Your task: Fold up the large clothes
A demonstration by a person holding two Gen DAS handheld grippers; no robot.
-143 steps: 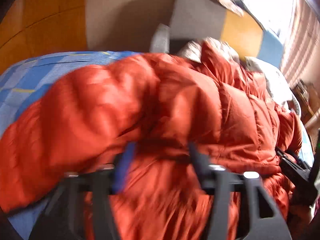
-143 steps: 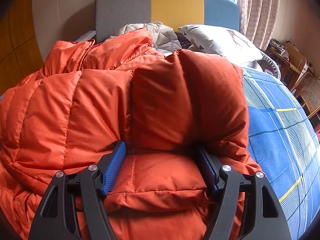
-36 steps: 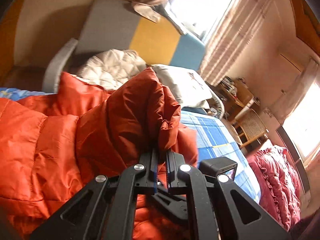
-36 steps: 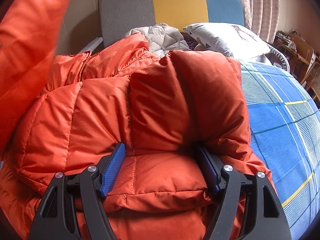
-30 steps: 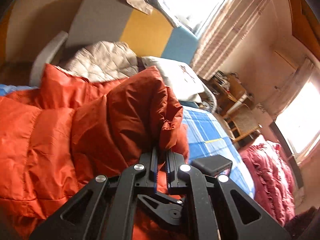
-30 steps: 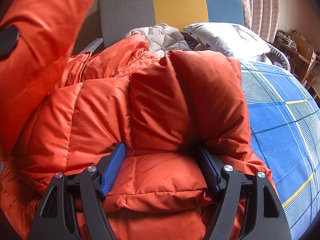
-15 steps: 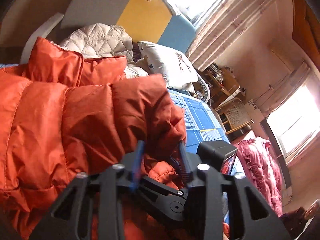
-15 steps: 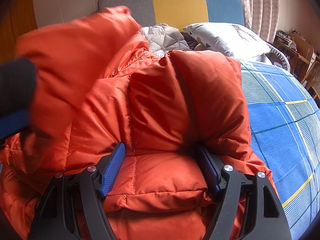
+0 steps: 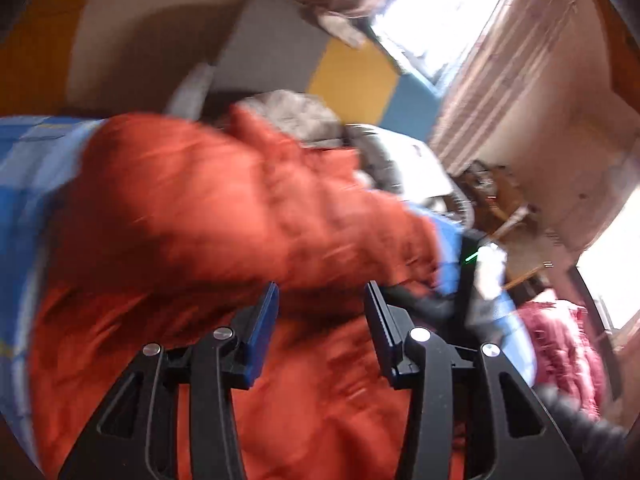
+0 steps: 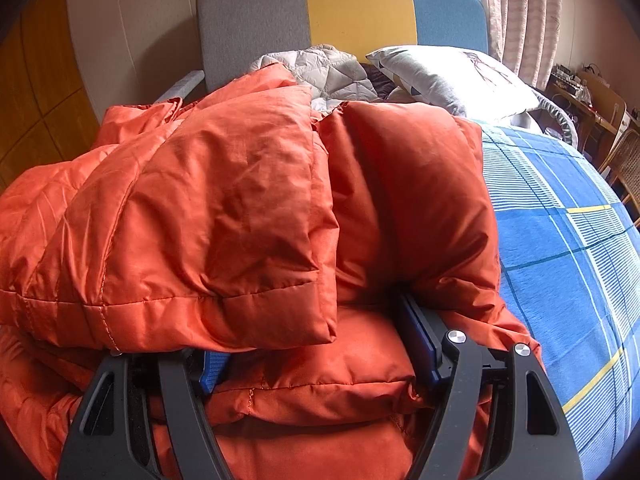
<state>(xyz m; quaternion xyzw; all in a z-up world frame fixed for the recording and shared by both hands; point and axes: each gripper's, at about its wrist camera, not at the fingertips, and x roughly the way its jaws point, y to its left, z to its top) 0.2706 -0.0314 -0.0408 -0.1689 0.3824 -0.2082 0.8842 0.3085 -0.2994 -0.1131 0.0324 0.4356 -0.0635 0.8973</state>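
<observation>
Orange puffer jacket [image 10: 224, 208], laid on the blue checked bed [image 10: 568, 248], is pressed between the widely spread jaws of the right gripper [image 10: 320, 348], while the left gripper [image 9: 320, 308], jaws opening and clamped on nothing, is held above it.

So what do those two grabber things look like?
Both are black plastic claws. The left gripper has two arms with triangle-shaped holes, round silver screws and ridged blue pads on its fingertips. The right gripper is built the same: black arms with cut-outs, silver screws, blue pads. No cables, labels or sleeves show.
</observation>
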